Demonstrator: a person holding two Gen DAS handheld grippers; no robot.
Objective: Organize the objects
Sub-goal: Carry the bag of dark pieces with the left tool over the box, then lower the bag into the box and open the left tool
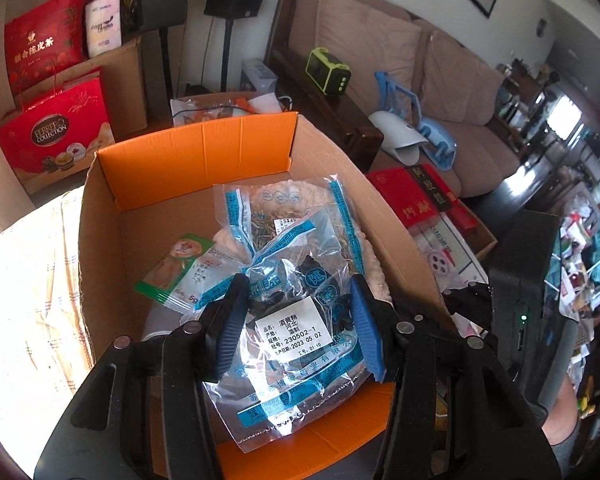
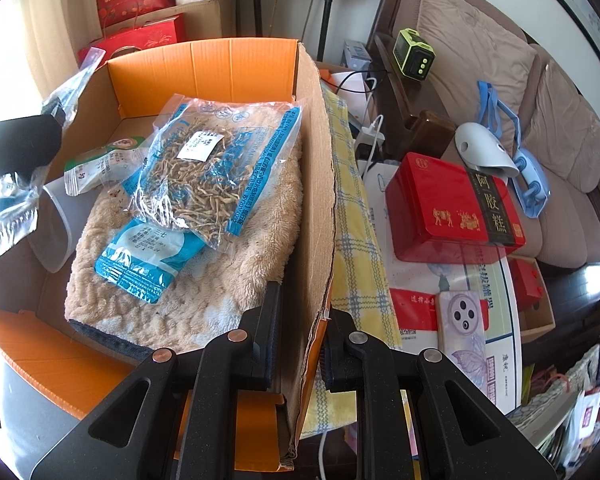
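cardboard box (image 2: 314, 184) on checked cloth (image 2: 350, 216), fleece blanket (image 2: 204, 280) inside, herb packets (image 2: 204, 172) on top

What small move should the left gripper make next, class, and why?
Probably lower and release. The left gripper holds a clear packet of dark pieces above the open cardboard box, where a packet of pale roots already lies on the fluffy towel. The right gripper clamps the box's side wall.

Cardboard box (image 2: 316, 184) brown outside, flaps orange inside; clear bag (image 1: 296, 340) with blue printed bands and a white label; fluffy towel (image 2: 228, 280) beige; cloth (image 2: 352, 216) beside the box yellow with blue-grey checks; tin (image 2: 452, 208) red with gold figures
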